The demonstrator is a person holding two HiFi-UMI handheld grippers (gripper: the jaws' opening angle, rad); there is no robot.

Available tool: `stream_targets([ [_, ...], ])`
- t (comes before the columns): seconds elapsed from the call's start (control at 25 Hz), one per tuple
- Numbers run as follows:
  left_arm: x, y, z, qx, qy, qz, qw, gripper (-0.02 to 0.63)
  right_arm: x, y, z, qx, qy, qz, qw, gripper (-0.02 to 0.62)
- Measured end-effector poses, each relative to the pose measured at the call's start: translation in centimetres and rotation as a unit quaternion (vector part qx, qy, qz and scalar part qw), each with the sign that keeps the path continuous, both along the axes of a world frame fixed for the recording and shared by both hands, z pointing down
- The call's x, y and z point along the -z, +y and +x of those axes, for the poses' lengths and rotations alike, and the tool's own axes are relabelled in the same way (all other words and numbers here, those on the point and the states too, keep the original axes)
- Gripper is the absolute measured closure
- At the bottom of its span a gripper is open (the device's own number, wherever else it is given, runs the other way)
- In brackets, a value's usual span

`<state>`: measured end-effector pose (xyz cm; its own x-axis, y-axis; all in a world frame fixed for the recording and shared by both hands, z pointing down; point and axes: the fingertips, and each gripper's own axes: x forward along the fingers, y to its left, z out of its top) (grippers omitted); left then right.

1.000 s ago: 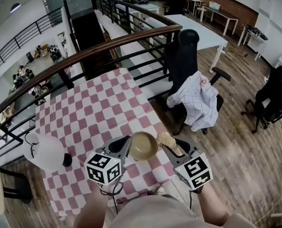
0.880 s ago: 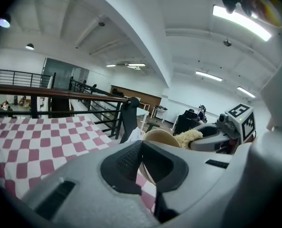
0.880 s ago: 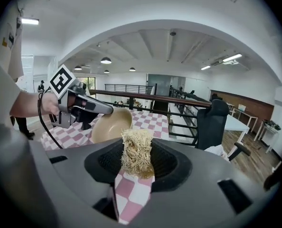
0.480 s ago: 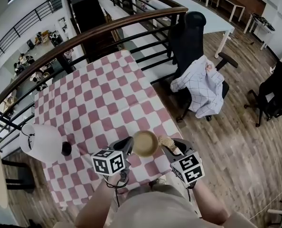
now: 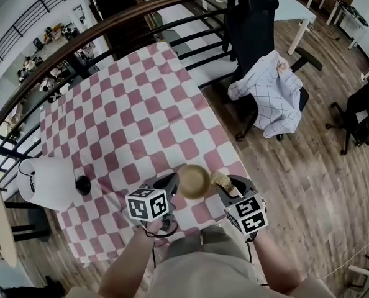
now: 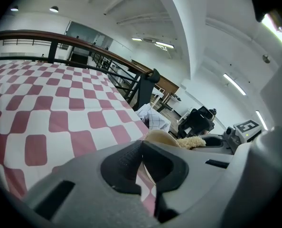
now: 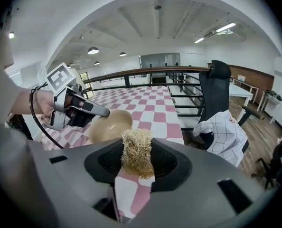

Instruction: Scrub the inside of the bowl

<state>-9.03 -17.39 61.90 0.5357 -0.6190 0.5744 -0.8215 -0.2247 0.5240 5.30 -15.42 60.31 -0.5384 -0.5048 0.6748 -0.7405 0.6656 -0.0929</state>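
The tan bowl [image 5: 194, 180] is held clear above the near edge of the checked tablecloth [image 5: 128, 117], its rim pinched between the closed jaws of the left gripper [image 6: 141, 151]. In the left gripper view most of the bowl is hidden behind those jaws, and only a curved slice is seen. A straw-coloured scrubber [image 7: 137, 151] is clamped upright in the right gripper [image 7: 137, 161], just beside the bowl. Whether the two touch cannot be made out. The person's body is cut off at the lower edge of the head view.
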Motion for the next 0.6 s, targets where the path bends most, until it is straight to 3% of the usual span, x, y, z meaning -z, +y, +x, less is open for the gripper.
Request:
stream_targets([
  [0.32, -5.5, -0.3, -0.1, 0.009, 0.013, -0.044, 0.9989, 0.591, -4.9, -1.4, -0.3, 0.029, 0.017, -0.028, 0.999, 0.445],
  [0.6, -8.1, -0.6, -0.2, 0.008, 0.006, -0.042, 0.9991, 0.589, -7.1, -1.3, -0.8, 0.051, 0.048, -0.017, 0.997, 0.443],
])
